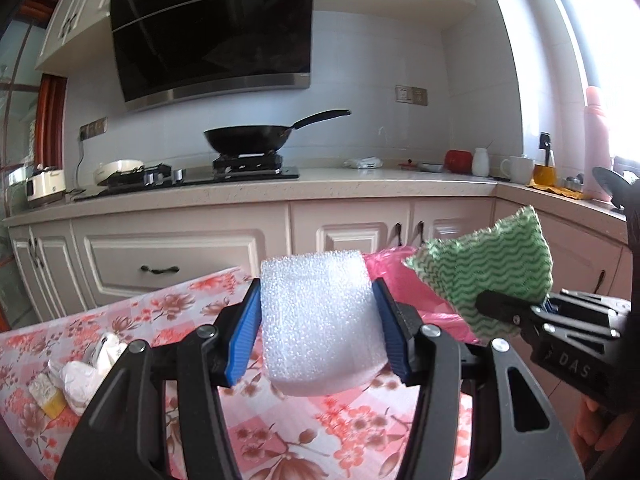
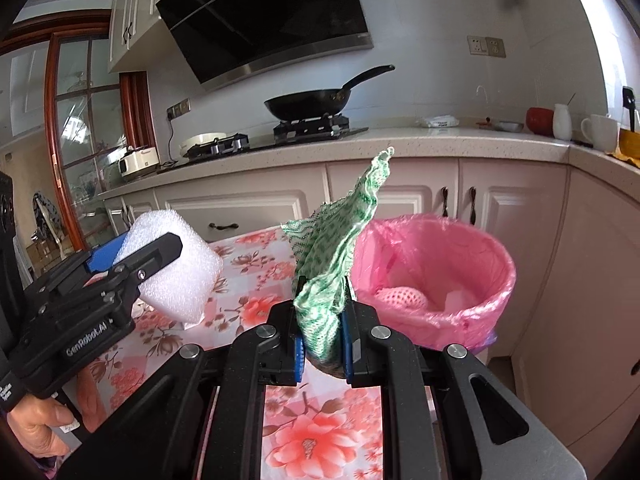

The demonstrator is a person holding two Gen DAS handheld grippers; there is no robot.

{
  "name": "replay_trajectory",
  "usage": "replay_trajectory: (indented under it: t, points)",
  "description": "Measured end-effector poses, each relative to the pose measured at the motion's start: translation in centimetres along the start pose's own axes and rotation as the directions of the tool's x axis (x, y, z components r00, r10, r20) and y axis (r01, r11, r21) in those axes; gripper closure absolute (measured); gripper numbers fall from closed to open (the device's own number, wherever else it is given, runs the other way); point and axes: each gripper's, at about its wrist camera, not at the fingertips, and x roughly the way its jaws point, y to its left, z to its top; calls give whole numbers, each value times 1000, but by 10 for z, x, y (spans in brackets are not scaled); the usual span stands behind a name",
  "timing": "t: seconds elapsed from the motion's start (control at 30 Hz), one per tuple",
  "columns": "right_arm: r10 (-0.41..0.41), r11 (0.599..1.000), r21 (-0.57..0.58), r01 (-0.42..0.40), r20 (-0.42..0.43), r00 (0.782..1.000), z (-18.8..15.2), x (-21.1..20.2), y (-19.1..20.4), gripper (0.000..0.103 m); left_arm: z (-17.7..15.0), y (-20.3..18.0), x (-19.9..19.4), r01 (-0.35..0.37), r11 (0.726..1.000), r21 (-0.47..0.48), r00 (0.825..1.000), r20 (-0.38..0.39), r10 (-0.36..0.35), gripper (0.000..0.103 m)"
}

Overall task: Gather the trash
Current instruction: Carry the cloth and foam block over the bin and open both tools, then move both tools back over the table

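My left gripper (image 1: 318,328) is shut on a white foam block (image 1: 320,320) and holds it above the floral table (image 1: 304,440). The block also shows in the right wrist view (image 2: 180,268). My right gripper (image 2: 322,344) is shut on a green-and-white patterned cloth (image 2: 336,240), which stands up from the jaws; the cloth shows in the left wrist view (image 1: 488,272) too. A bin lined with a pink bag (image 2: 436,276) stands just beyond the table's far right edge and holds a pink net piece (image 2: 400,298) and white scraps.
Crumpled white paper and a yellow wrapper (image 1: 76,376) lie on the table at the left. Behind are kitchen cabinets (image 1: 172,252), a counter with a stove and black wok (image 1: 248,140), cups and jars (image 1: 516,168).
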Motion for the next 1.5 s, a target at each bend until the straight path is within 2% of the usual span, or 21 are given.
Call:
replay_trajectory:
  t: [0.27,0.63,0.9,0.93,0.97,1.03,1.07,1.1,1.23,1.5]
  points:
    - [-60,998,-21,60,32,998,20,10,-28,88,14,-22,36,47,998,44,999,12,-48,50]
    - [-94,995,17,93,11,996,44,54,-98,88,38,-76,111,145,985,91,989,26,-147,48]
    - [-87,996,16,88,-41,995,47,97,-137,86,34,-93,175,184,980,73,983,-25,-182,48]
    - [-84,996,16,85,-53,995,46,103,-141,83,32,-94,183,194,979,69,981,-36,-192,44]
    - [-91,996,18,93,-71,993,44,110,-146,81,29,-95,194,210,975,69,977,-53,-206,36]
    - [-106,994,28,108,-82,991,42,116,-152,80,25,-96,204,206,976,72,977,-62,-202,27]
    - [-104,993,43,108,-84,991,41,117,-157,75,22,-94,208,206,976,65,977,-65,-202,25]
    - [-106,992,54,110,-83,991,40,117,-160,73,21,-93,211,204,977,58,977,-69,-200,24]
    - [-93,992,73,99,-73,993,37,110,-160,51,18,-82,208,179,983,46,983,-57,-177,18]
    - [-94,993,64,97,-38,995,47,91,-138,50,21,-48,165,126,992,9,992,-21,-126,14]
